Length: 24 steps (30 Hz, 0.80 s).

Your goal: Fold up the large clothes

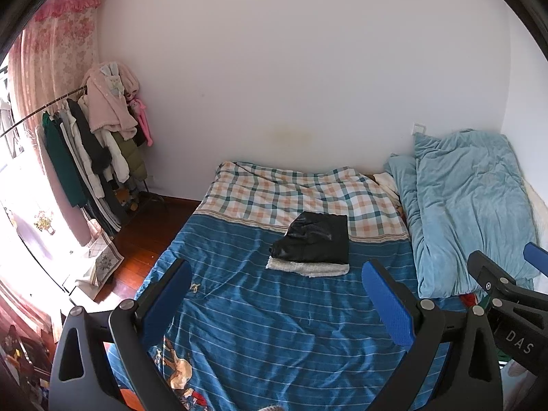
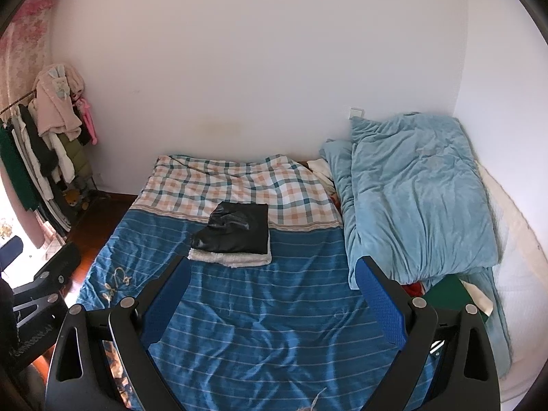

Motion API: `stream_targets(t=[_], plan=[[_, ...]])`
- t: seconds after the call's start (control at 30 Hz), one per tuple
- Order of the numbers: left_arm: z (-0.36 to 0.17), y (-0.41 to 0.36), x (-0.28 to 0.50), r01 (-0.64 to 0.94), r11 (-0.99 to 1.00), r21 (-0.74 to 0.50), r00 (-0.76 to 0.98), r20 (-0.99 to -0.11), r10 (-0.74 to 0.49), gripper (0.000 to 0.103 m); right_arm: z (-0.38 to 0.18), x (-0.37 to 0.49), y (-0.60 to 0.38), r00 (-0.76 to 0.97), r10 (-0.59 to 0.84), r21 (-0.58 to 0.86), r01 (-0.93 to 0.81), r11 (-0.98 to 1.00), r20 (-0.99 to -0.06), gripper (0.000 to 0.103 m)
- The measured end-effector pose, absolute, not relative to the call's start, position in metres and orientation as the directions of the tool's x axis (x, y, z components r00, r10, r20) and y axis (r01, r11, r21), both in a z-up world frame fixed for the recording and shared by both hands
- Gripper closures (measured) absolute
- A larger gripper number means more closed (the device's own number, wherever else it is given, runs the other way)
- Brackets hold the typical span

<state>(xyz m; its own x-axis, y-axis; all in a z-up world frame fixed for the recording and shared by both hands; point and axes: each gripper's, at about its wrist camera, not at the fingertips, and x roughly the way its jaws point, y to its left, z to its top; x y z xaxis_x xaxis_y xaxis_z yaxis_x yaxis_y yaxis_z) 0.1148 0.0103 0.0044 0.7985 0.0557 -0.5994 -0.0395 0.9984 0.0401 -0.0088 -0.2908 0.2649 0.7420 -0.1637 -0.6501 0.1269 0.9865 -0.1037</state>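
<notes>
A folded black shiny garment (image 1: 313,239) with a white fleecy lining edge (image 1: 308,269) lies in the middle of the bed, on the blue striped cover (image 1: 274,325). It also shows in the right wrist view (image 2: 234,229). My left gripper (image 1: 279,289) is open and empty, held above the near part of the bed, short of the garment. My right gripper (image 2: 274,284) is open and empty, also above the near part of the bed, its fingertips just short of the garment's white edge (image 2: 229,258). The right gripper's body shows at the right edge of the left wrist view (image 1: 507,284).
A plaid quilt (image 1: 301,195) covers the far part of the bed. A bundled light-blue blanket (image 1: 469,212) lies along the right side. A rack of hanging clothes (image 1: 99,137) stands at the left by a pink curtain (image 1: 61,44). Dark wooden floor (image 1: 137,236) lies left of the bed.
</notes>
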Motion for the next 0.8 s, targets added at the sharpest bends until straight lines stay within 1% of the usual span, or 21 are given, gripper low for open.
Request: stream_targets(t=[0.8], plan=[[0.0115,0.0119,0.1156,-0.05,0.998,0.047,0.804,-0.591,0.068,0.002,0.2652,-0.0038,-0.2903,0.744,-0.157,-0.102,0.12,0.988,-0.649,0.005]])
